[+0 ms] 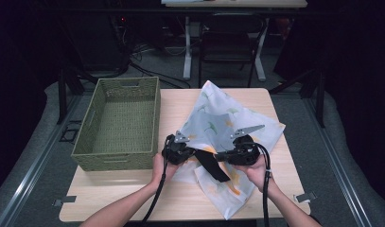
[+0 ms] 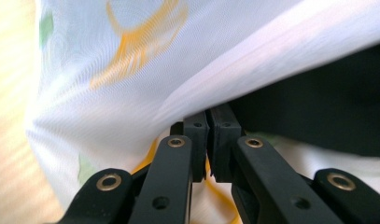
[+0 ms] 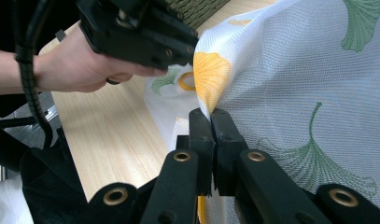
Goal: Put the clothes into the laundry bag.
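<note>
room: dark, with desk legs and cables on the floor beyond the table.
table (image 1: 133,189): pale wood, forearms coming in from its near edge.
basket (image 1: 119,123): green woven, rectangular, on the table's left half, nothing visible inside.
cloth (image 1: 228,127): white with green and orange leaf prints, spread right of the basket, its near part lifted and bunched; a black strap hangs below it.
left gripper (image 2: 207,140): jaws pressed together on a cloth fold.
right gripper (image 3: 211,135): jaws clamped on a cloth edge by an orange leaf.
</note>
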The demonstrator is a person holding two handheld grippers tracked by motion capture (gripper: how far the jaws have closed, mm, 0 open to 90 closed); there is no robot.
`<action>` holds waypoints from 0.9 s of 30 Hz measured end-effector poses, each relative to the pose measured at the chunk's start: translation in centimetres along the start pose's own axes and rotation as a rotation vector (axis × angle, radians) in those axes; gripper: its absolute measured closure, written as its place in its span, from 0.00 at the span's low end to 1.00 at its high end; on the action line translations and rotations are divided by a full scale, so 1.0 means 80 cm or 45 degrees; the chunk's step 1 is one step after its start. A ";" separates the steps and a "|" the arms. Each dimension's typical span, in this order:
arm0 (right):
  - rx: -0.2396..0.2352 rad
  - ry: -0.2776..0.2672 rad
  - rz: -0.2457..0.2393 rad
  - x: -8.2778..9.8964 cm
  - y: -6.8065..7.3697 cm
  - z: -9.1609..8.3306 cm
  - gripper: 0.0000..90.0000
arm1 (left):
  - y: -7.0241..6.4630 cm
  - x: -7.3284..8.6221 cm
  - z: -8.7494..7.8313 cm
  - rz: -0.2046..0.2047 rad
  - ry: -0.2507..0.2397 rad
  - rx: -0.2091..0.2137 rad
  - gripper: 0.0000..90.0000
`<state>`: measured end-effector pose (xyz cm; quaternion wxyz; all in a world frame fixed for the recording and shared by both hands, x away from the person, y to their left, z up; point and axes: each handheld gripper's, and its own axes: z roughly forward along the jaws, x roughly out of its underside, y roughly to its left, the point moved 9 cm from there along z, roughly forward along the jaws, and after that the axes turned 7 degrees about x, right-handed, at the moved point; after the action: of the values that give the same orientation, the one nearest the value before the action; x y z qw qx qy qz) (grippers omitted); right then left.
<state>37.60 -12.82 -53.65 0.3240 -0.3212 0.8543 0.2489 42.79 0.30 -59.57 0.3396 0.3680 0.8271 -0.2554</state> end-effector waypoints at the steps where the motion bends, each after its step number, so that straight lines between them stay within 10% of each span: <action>1: -0.001 -0.005 0.000 -0.001 0.000 0.000 0.98 | -0.002 -0.005 -0.001 -0.006 -0.015 0.014 0.97; 13: -0.009 -0.017 0.001 -0.003 0.002 -0.001 0.98 | -0.010 -0.039 0.001 -0.053 -0.152 0.118 0.97; 19: 0.003 -0.018 0.003 -0.003 0.001 -0.002 0.98 | 0.004 -0.019 0.013 -0.014 -0.029 0.041 0.95; 27: 0.013 -0.021 0.005 -0.003 -0.002 -0.003 0.98 | -0.003 0.005 -0.003 0.022 0.045 0.035 0.51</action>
<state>37.73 -12.98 -53.34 0.3321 -0.3159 0.8536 0.2477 42.33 0.48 -59.71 0.3220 0.3843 0.8262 -0.2572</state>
